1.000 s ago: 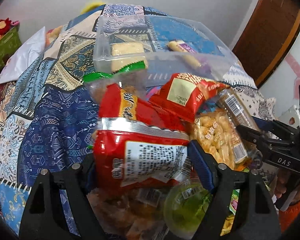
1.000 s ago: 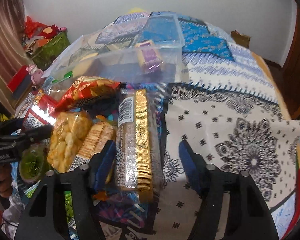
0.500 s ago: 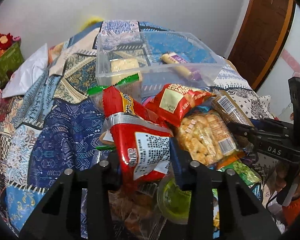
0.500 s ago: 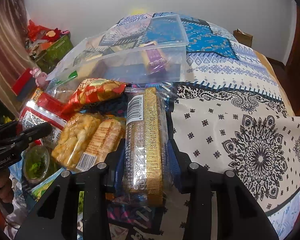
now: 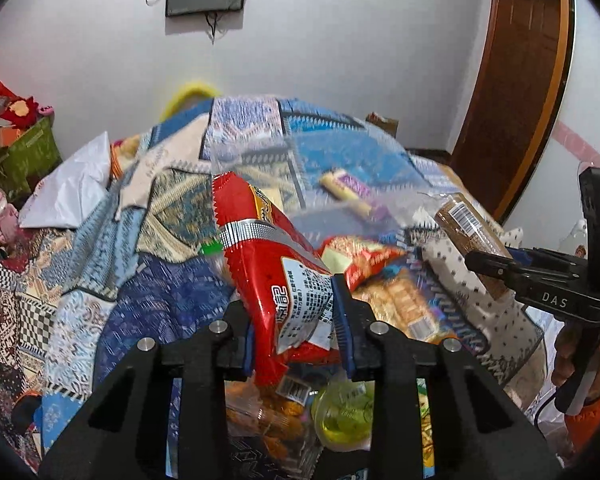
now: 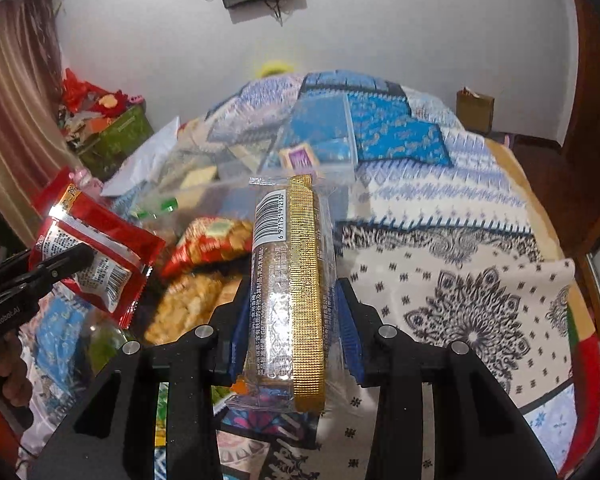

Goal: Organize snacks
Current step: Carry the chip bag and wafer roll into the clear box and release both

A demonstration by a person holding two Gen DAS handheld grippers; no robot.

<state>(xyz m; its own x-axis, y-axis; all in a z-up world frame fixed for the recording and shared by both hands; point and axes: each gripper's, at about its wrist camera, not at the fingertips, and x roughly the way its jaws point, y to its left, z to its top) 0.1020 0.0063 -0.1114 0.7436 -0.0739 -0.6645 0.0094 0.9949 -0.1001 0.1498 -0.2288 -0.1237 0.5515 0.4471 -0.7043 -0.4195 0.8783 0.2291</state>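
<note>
I count two packets: my left gripper (image 5: 293, 322) pinches one crinkled red snack bag (image 5: 276, 276), my right gripper (image 6: 290, 330) one clear gold-edged biscuit pack (image 6: 290, 280), both pointing to twelve o'clock.

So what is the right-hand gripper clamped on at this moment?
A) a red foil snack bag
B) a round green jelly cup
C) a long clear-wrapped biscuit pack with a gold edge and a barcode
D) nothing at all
C: in the right wrist view the right gripper has its blue pads pressed on the sides of the long clear-wrapped biscuit pack, held up off the patterned bedspread.
</note>
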